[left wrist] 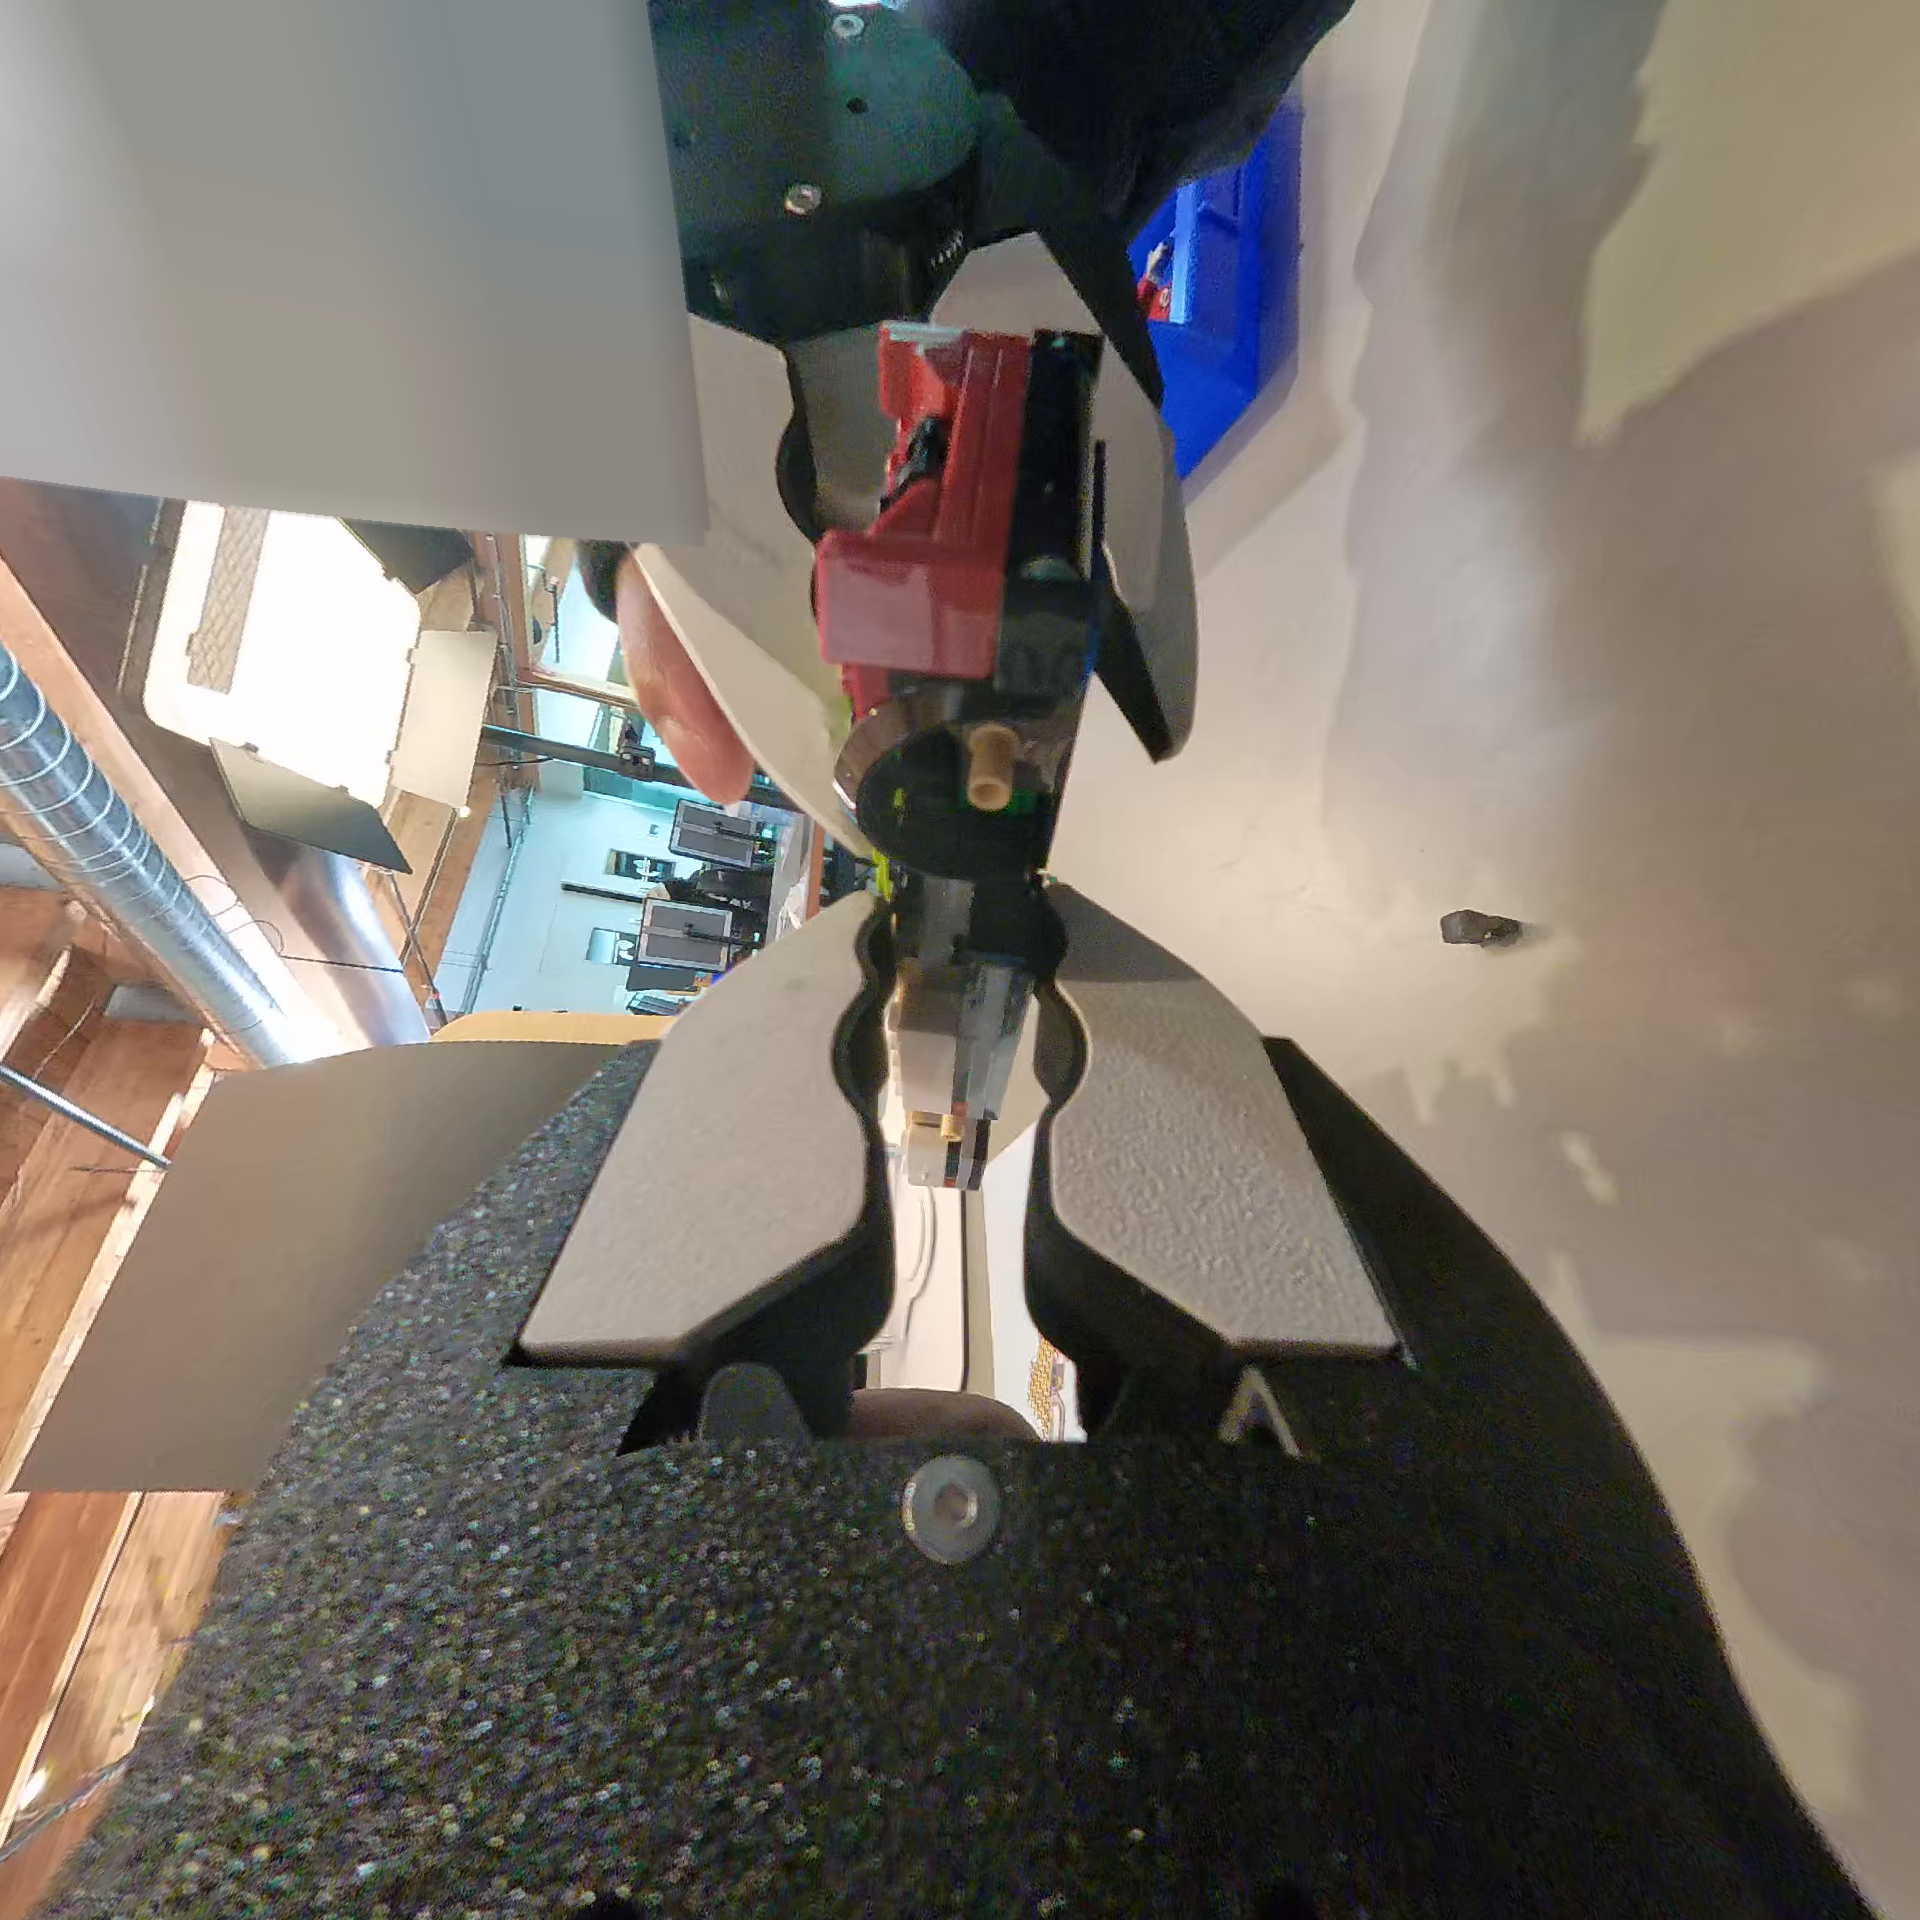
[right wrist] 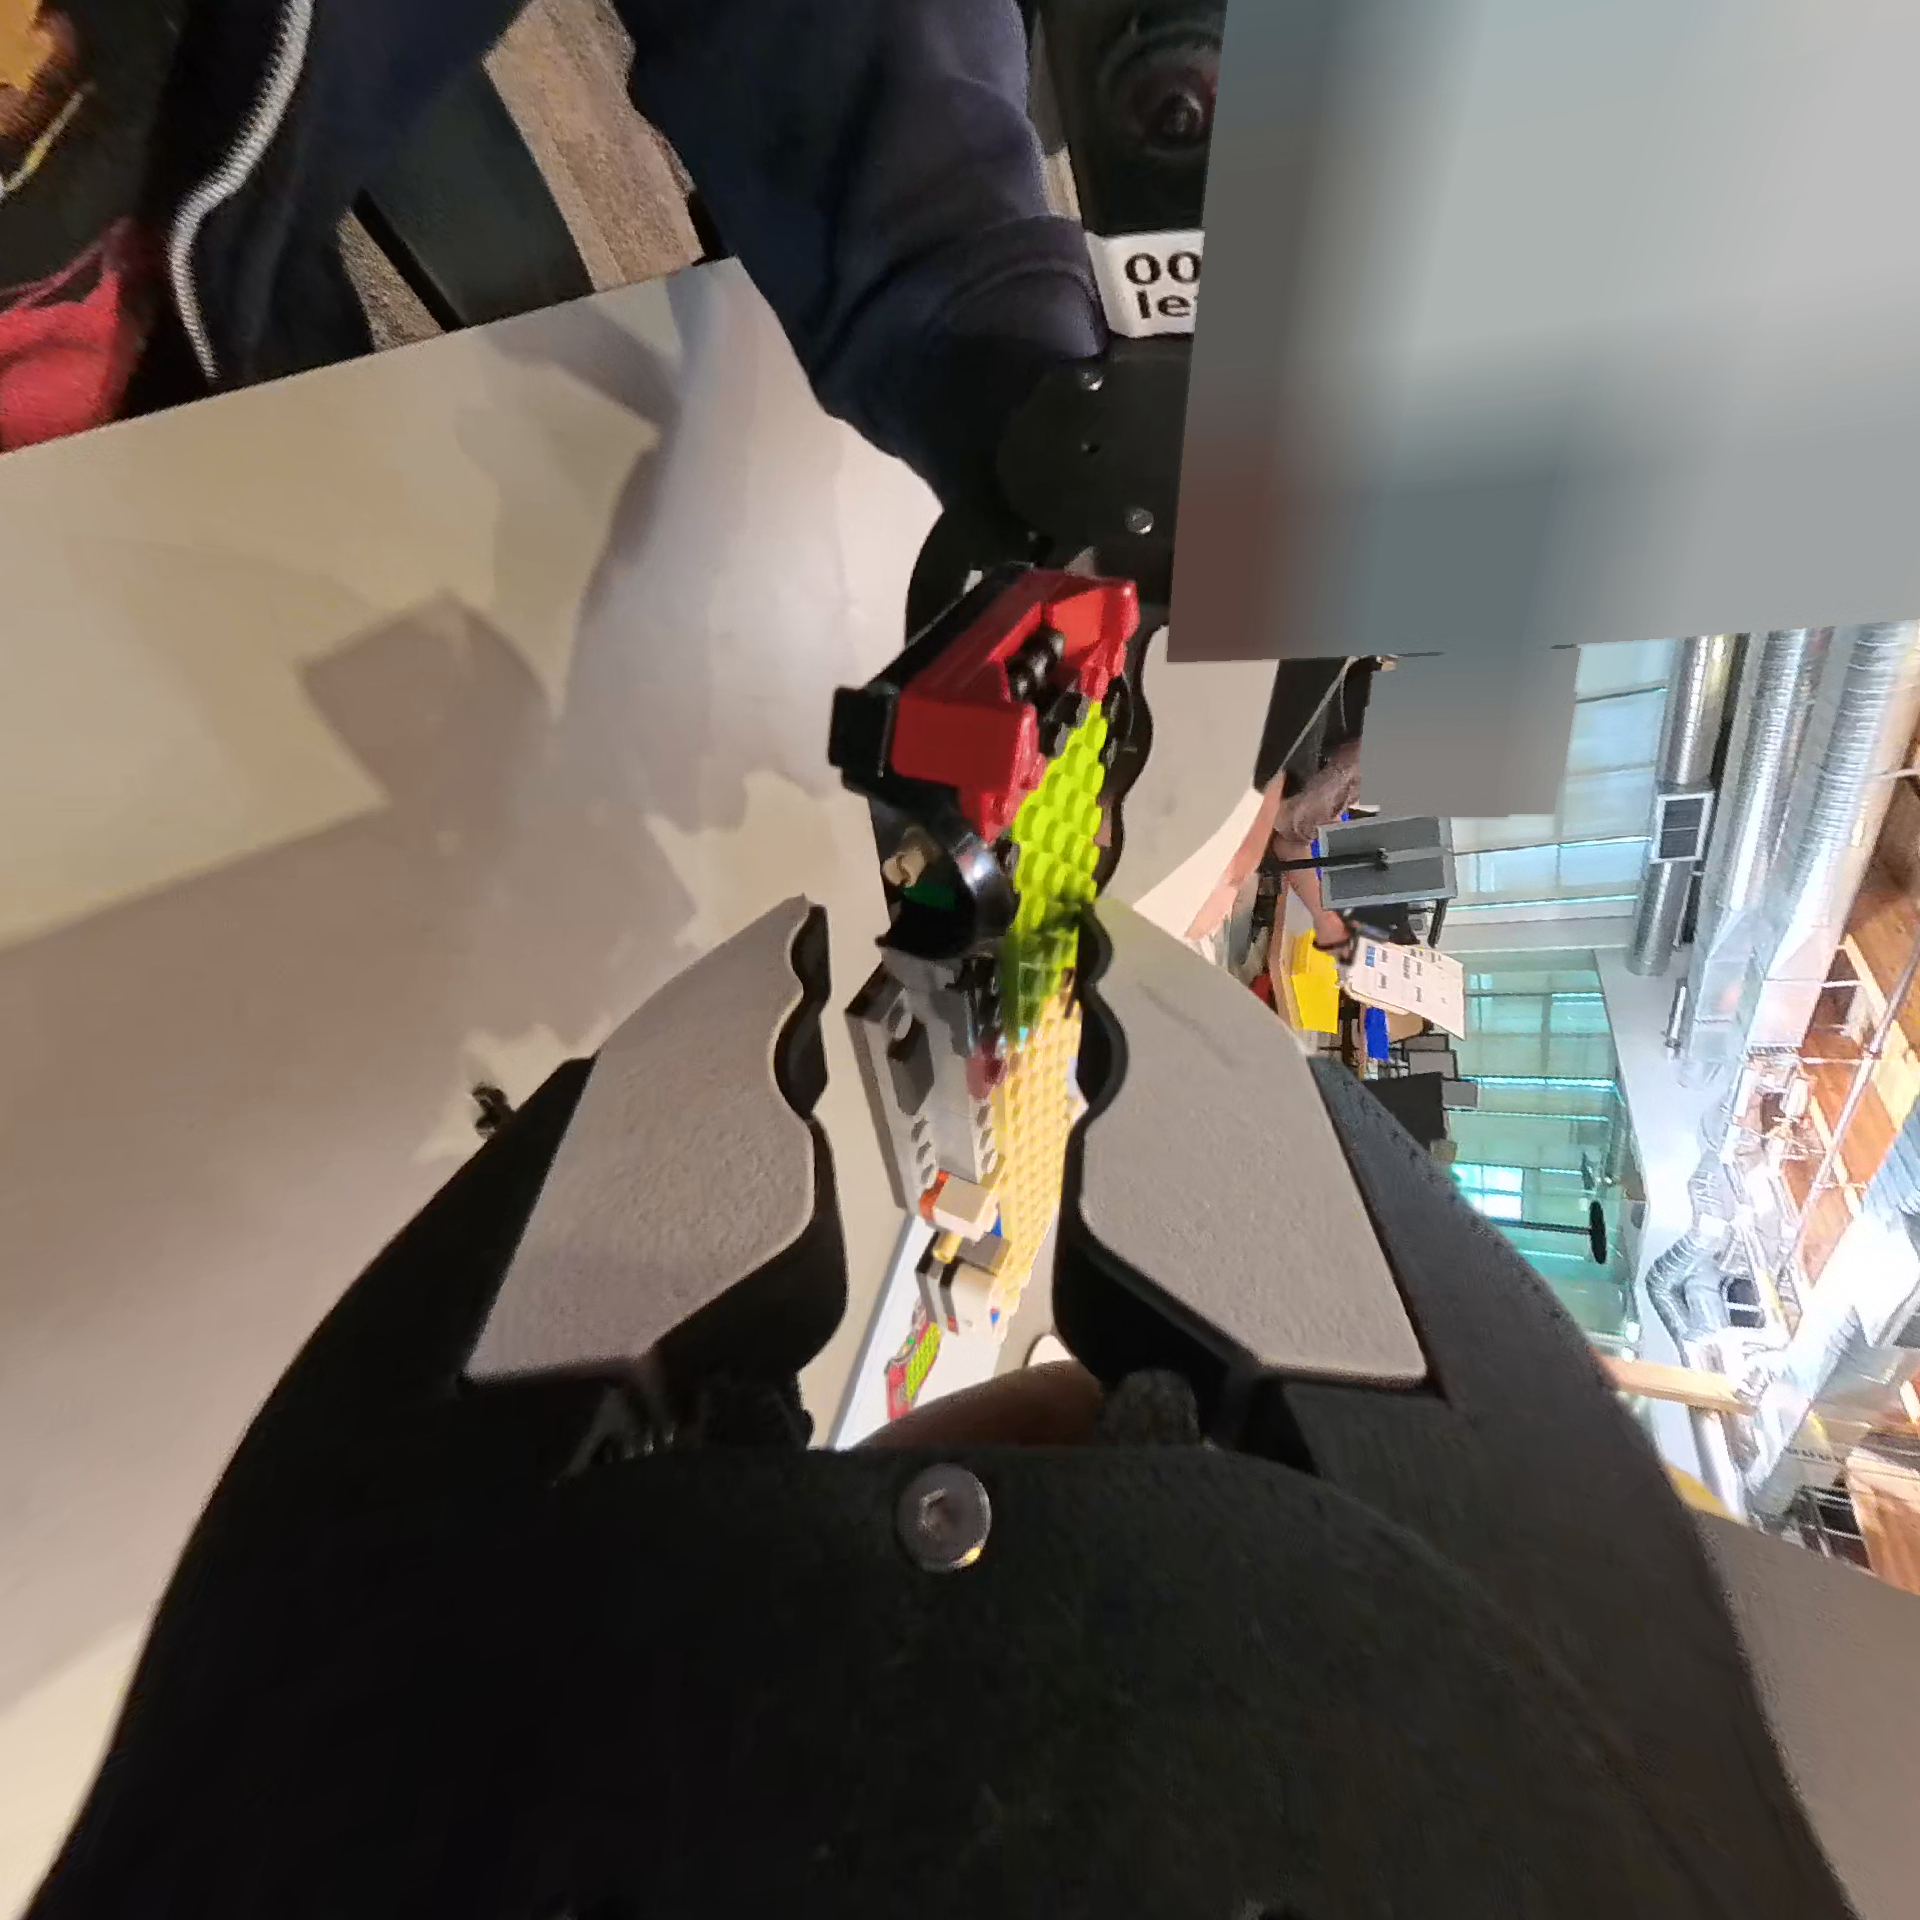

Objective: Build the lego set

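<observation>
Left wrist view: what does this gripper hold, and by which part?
The left gripper holds a brick model by its grey end; the red end projects beyond.

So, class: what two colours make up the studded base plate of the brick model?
Lime green and pale yellow base plate, clearest in the right wrist view.

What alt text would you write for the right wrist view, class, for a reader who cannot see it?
A toy-brick model, red and black blocks on lime and yellow studded plates, stands between the right gripper fingers, held aloft over a pale table. The left gripper meets its far end.
</observation>
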Action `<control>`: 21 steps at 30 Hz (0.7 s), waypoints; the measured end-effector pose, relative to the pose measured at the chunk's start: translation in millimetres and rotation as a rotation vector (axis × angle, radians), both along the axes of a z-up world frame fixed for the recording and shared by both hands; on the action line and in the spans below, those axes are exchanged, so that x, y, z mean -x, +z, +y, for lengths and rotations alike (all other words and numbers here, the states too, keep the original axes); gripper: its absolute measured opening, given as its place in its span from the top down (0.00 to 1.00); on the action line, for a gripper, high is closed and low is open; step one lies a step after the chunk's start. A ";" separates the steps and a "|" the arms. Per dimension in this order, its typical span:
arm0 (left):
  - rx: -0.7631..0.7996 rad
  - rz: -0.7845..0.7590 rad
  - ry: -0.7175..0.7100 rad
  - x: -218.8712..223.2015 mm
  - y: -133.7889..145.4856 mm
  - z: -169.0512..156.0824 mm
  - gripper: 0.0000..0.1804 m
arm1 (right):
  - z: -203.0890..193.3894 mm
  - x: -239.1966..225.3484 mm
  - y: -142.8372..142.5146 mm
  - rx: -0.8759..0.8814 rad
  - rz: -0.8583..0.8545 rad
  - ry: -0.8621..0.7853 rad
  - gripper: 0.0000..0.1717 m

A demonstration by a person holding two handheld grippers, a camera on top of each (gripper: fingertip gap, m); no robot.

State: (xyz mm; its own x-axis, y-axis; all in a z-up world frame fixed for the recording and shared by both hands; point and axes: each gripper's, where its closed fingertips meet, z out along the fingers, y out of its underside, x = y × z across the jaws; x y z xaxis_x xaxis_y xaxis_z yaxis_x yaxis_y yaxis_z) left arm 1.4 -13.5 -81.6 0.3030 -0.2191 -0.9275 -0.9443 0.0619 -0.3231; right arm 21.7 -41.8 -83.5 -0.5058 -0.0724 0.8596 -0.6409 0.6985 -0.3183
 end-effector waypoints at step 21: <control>-0.046 -0.051 0.058 11.9 2.2 3.0 0.86 | 2.7 4.3 5.0 0.106 0.015 -0.028 0.72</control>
